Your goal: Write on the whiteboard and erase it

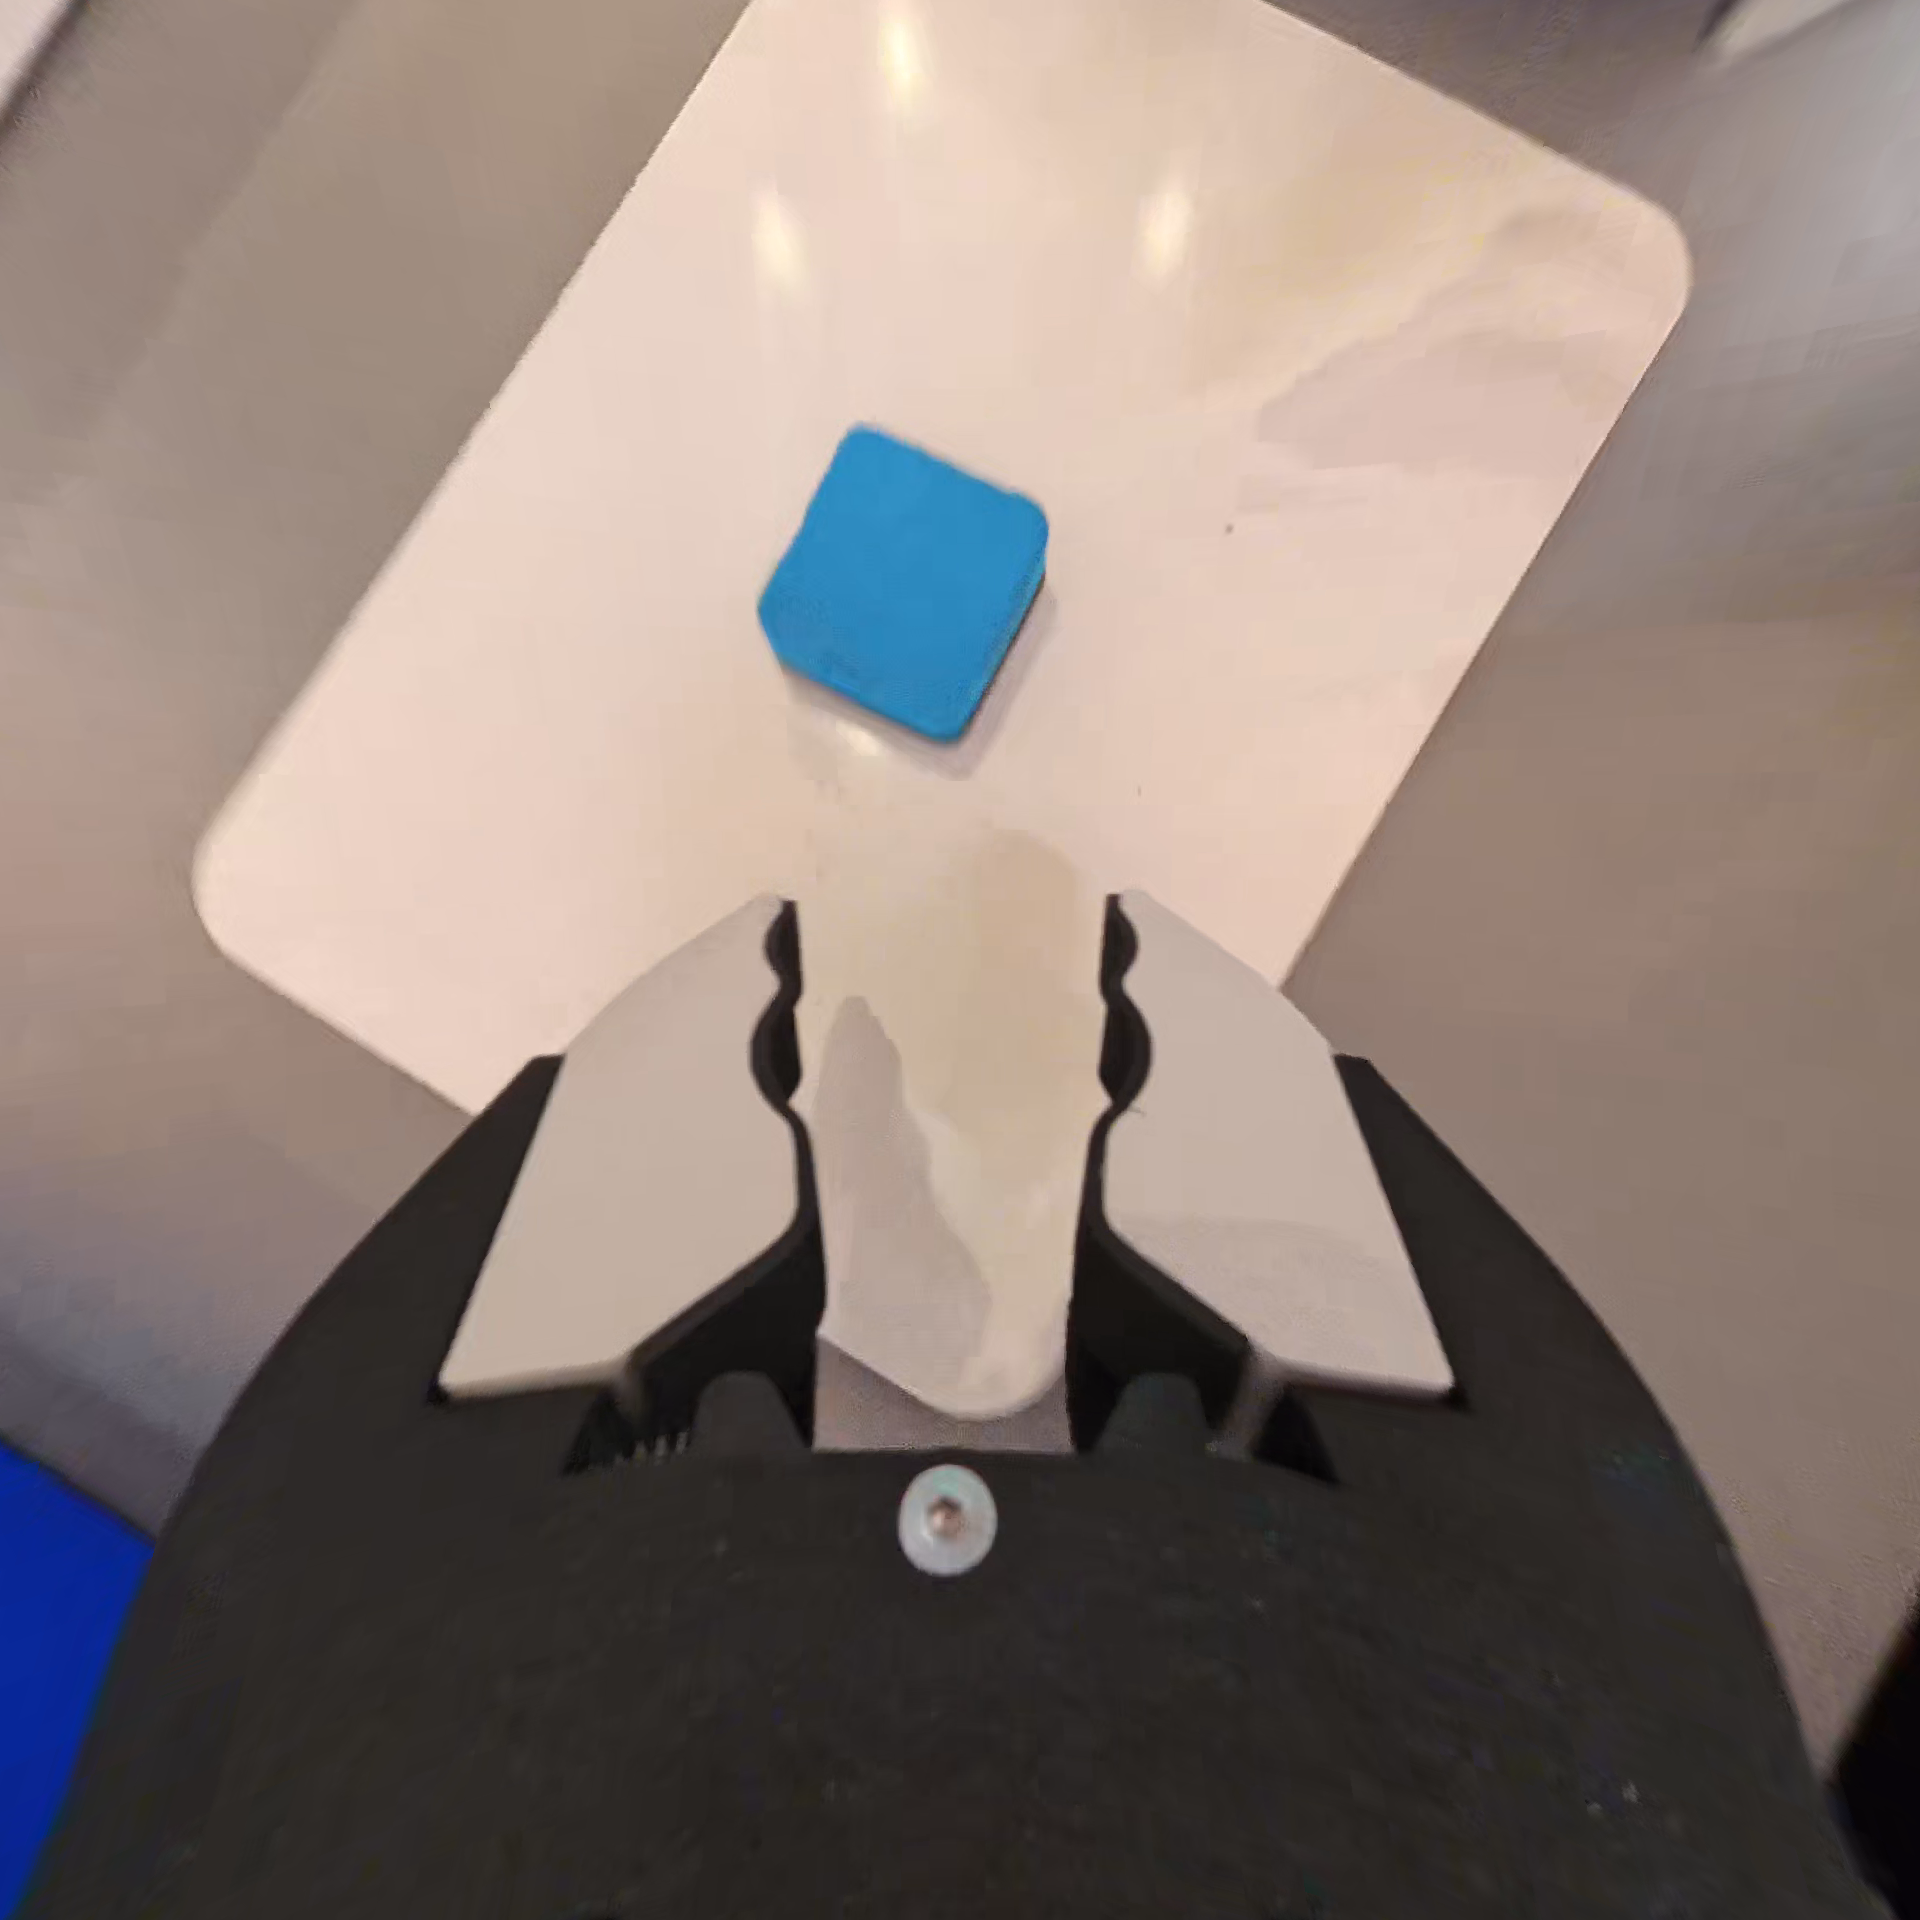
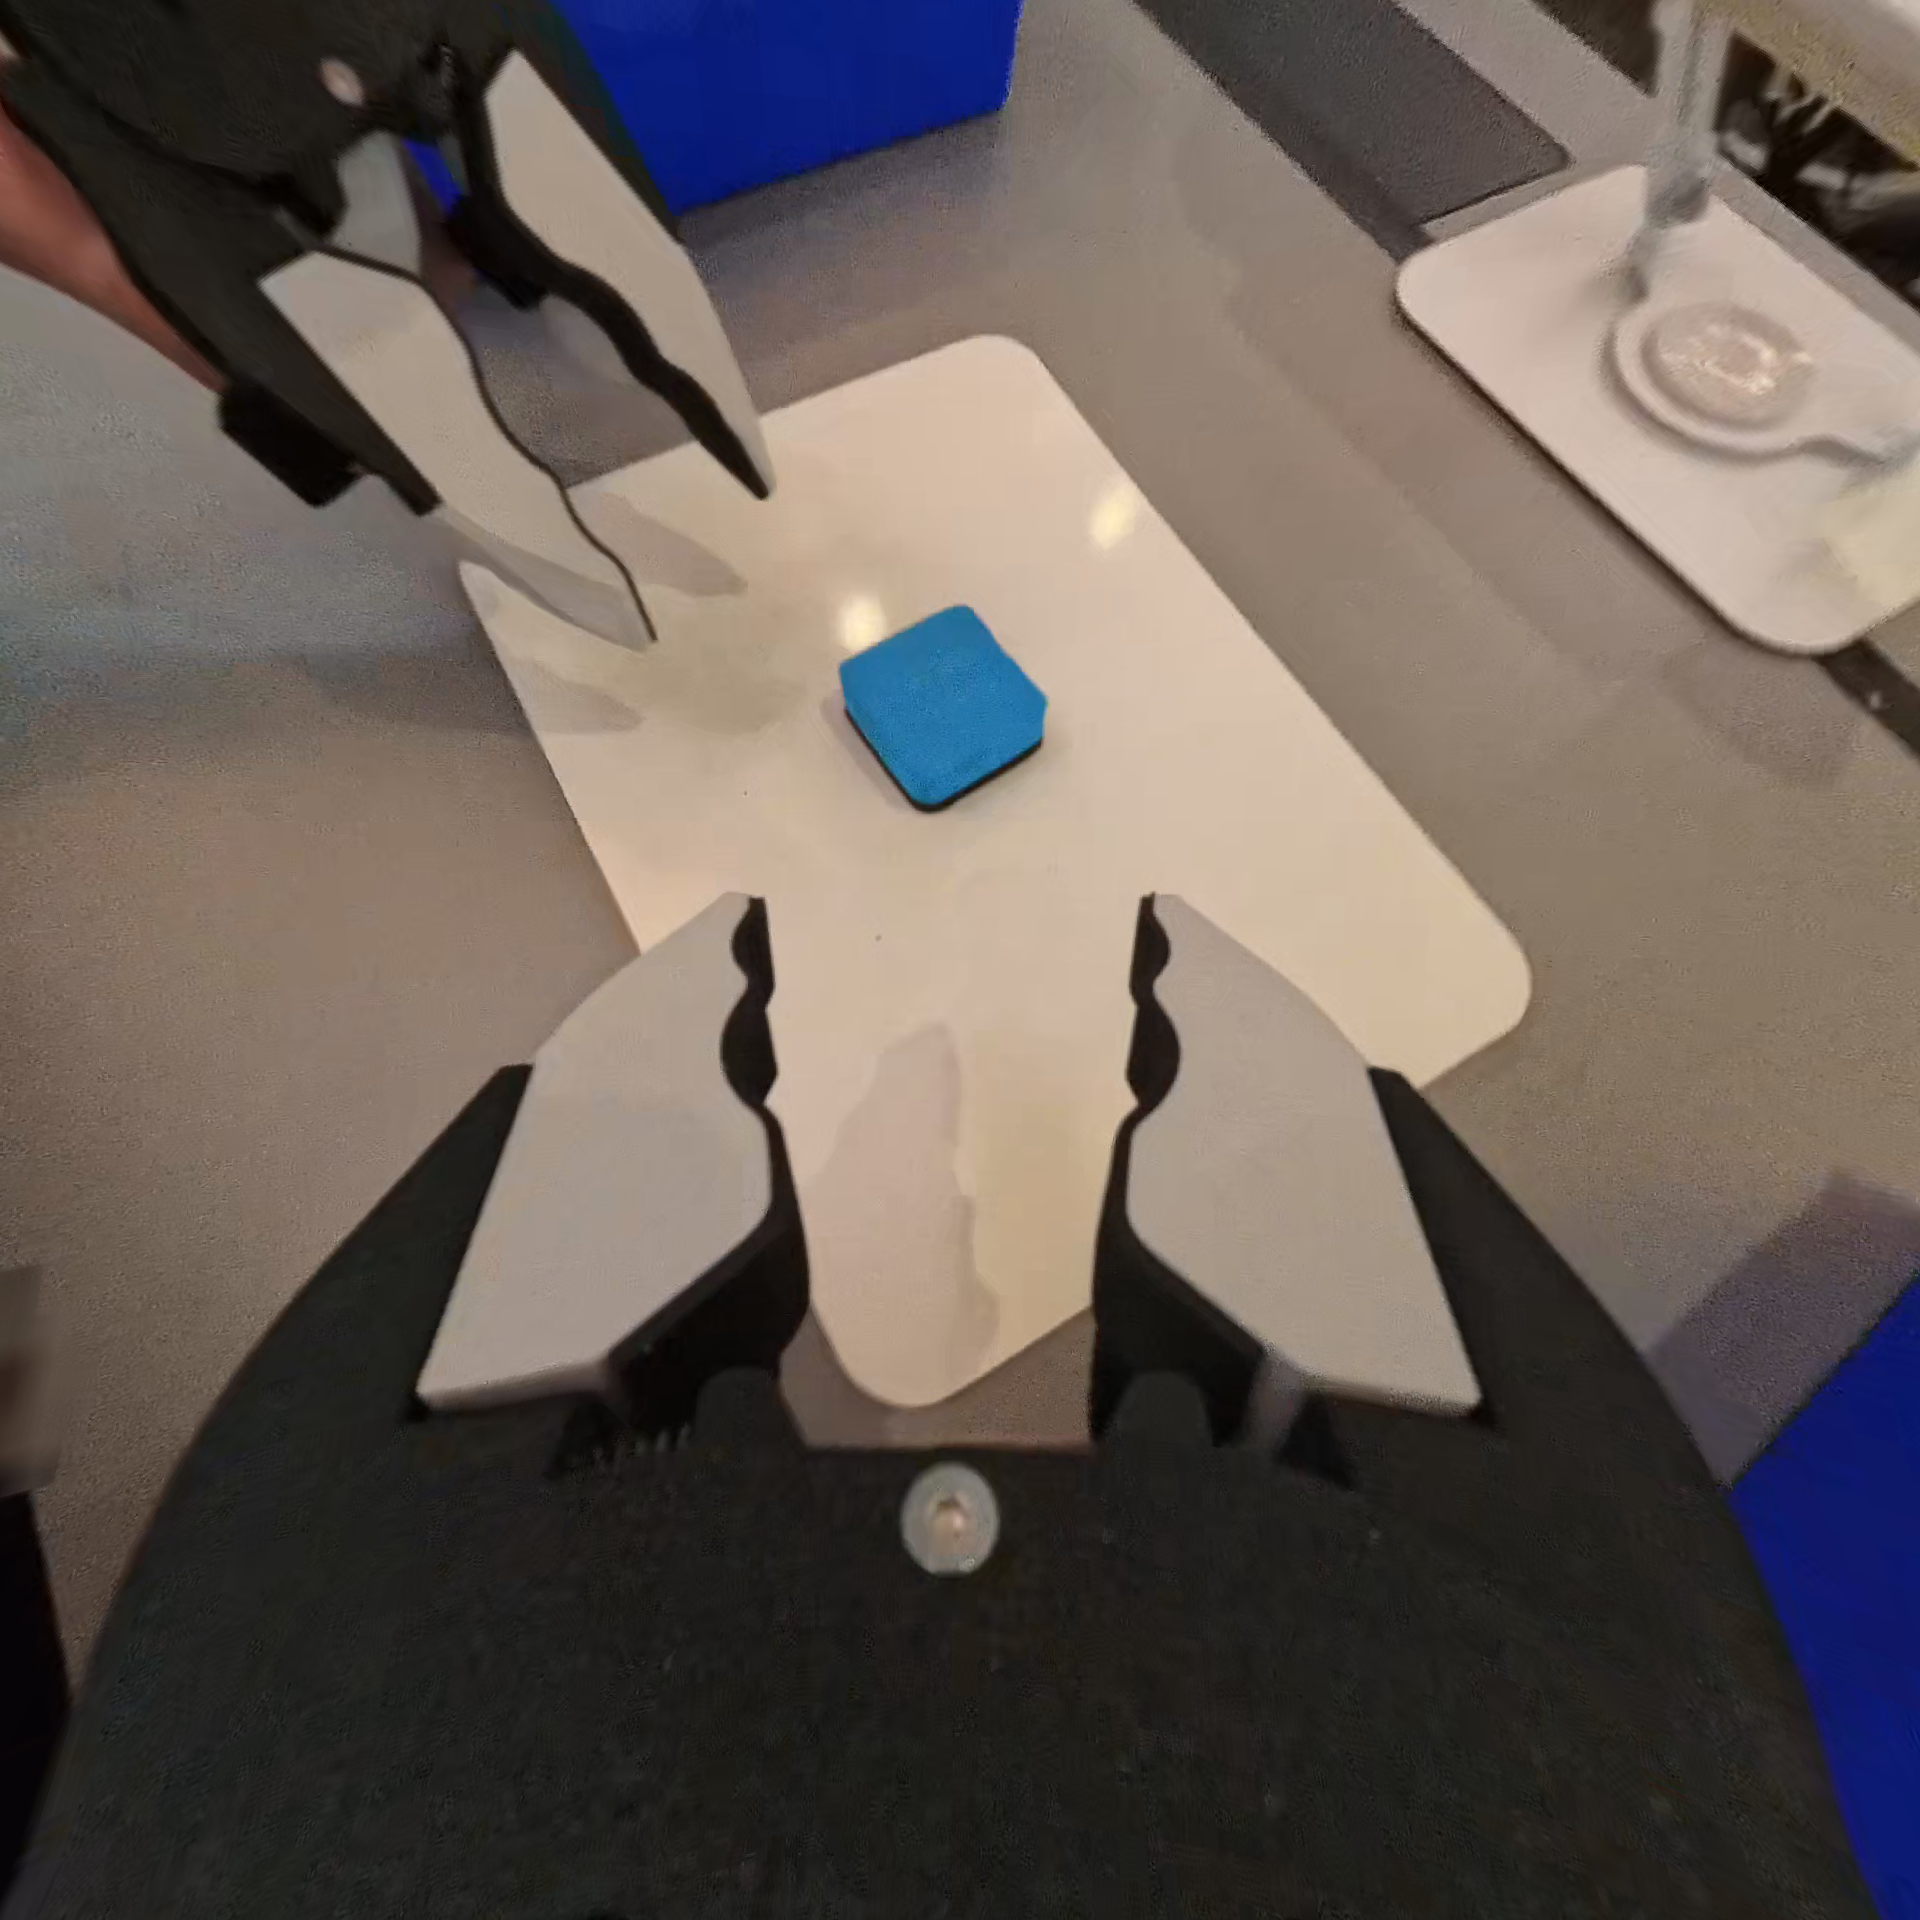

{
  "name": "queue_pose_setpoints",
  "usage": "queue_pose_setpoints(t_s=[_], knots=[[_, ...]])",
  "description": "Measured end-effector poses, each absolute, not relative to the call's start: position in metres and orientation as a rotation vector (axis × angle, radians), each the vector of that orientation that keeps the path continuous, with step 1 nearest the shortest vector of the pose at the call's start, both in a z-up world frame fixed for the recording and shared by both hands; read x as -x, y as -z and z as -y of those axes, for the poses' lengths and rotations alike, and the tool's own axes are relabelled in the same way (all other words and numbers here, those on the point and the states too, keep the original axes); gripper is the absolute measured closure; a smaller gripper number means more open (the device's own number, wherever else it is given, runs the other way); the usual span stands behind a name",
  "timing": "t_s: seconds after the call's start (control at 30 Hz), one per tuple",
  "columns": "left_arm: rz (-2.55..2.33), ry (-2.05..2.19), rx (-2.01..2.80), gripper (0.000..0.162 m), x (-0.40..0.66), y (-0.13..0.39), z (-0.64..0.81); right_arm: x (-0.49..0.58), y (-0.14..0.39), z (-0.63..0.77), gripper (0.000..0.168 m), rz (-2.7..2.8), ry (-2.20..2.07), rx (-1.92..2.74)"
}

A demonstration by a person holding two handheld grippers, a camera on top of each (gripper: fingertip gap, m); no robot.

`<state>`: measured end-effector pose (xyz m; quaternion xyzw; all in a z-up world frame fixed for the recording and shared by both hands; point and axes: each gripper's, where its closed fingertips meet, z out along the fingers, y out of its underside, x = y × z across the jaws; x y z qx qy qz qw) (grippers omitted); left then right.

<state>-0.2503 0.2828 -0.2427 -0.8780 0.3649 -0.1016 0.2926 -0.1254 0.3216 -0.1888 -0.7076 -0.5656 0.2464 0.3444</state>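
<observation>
Blue foam marks the eraser [image 2: 941,702], sitting flat near the middle of the whiteboard [image 2: 1195,831], which lies on the grey desk [image 2: 260,831]. I hold both tools above that board with nothing in them: the left tool [image 2: 707,561] spread wide over its far-left corner, the right tool [image 2: 951,902] spread wide over its near end. I see no marker and no marks, so I judge a pickup comes next, straddling the eraser squarely before closing.
</observation>
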Motion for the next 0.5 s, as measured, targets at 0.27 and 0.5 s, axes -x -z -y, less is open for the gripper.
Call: queue_pose_setpoints(t_s=[0.27, 0.5], knots=[[-1.535, 0.092, 2.330, 0.097, 0.219, 0.260, -0.335, 0.047, 0.208, -0.298, 0.104, 0.917, -0.750, 1.822], [-1.706, 0.113, 2.362, 0.109, 0.207, 0.279, -0.337, 0.043, 0.202, -0.294, 0.106, 0.932, -0.743, 1.795]])
